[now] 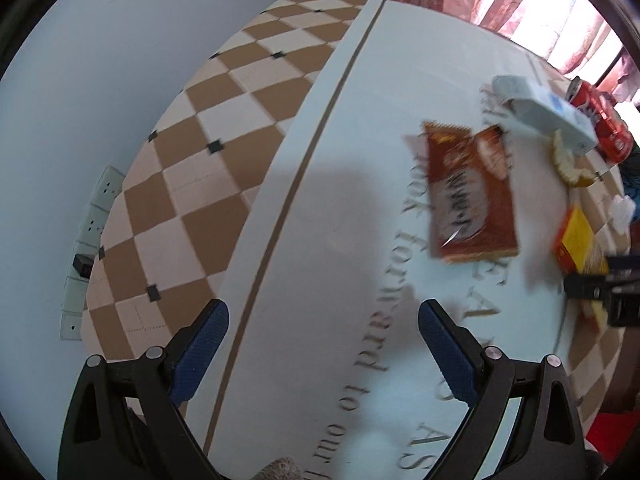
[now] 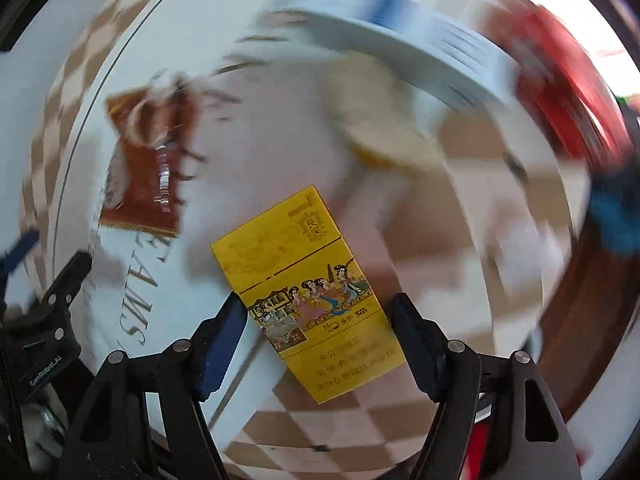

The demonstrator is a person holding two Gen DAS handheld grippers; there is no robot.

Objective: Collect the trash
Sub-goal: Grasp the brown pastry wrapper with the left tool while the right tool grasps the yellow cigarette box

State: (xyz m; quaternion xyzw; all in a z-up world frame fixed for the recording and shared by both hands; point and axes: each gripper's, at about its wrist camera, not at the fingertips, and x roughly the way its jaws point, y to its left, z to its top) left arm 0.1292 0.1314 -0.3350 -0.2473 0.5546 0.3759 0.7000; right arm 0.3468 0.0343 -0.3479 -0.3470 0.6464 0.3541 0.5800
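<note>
Over white tablecloth (image 2: 256,152), yellow pack (image 2: 308,296) sits between right gripper (image 2: 320,320) fingers (image 2: 224,332).

- Left gripper (image 1: 323,320): jaws spread wide, nothing between the blue pads (image 1: 206,336), poised over the table's left edge.
- Right gripper (image 2: 318,320): jaws partly closed, flanking a yellow cigarette pack (image 2: 308,292); contact unclear.

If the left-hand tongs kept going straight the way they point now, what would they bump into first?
Probably the white tablecloth itself: the open left tongs point at bare cloth. The brown snack wrapper lies off to the right of that line, so they would likely miss it, though depth is hard to judge.
</note>
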